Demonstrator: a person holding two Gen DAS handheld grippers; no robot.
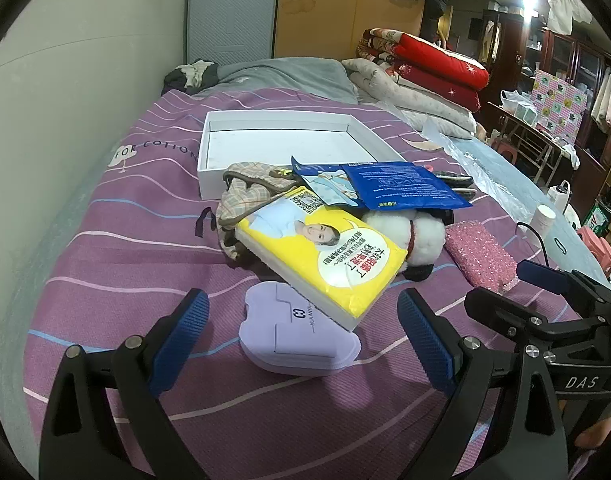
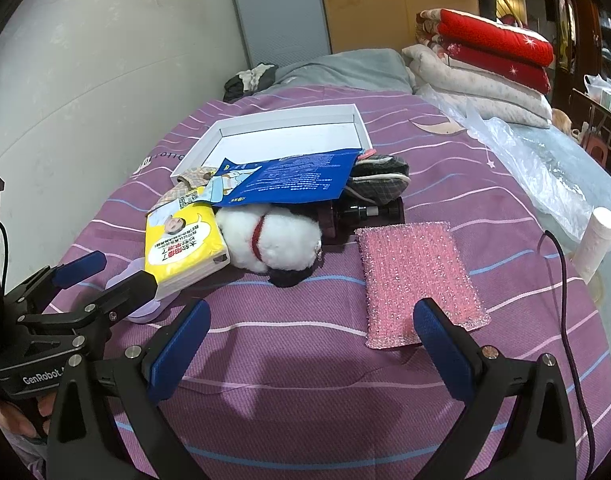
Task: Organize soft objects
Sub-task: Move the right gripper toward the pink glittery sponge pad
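Note:
A pile lies on the purple striped bed: a yellow tissue pack [image 1: 321,254] [image 2: 183,246], a lilac flat pack [image 1: 299,336], a white and black plush toy [image 1: 409,236] [image 2: 273,242], a blue packet [image 1: 401,186] [image 2: 293,178], plaid cloth [image 1: 245,196] and a pink glittery sponge [image 1: 481,256] [image 2: 415,276]. Behind them stands a white shallow box [image 1: 283,120] [image 2: 289,116]. My left gripper [image 1: 303,330] [image 2: 105,276] is open, its fingers either side of the lilac pack. Just short of the pink sponge, my right gripper [image 2: 311,334] is open and holds nothing.
Folded red and grey quilts [image 1: 429,68] [image 2: 485,52] are stacked at the bed's far right. A clear plastic sheet [image 2: 529,156] and a white bottle [image 2: 599,240] lie on the right side. A dark cable [image 2: 565,300] runs by the sponge. A wall borders the left.

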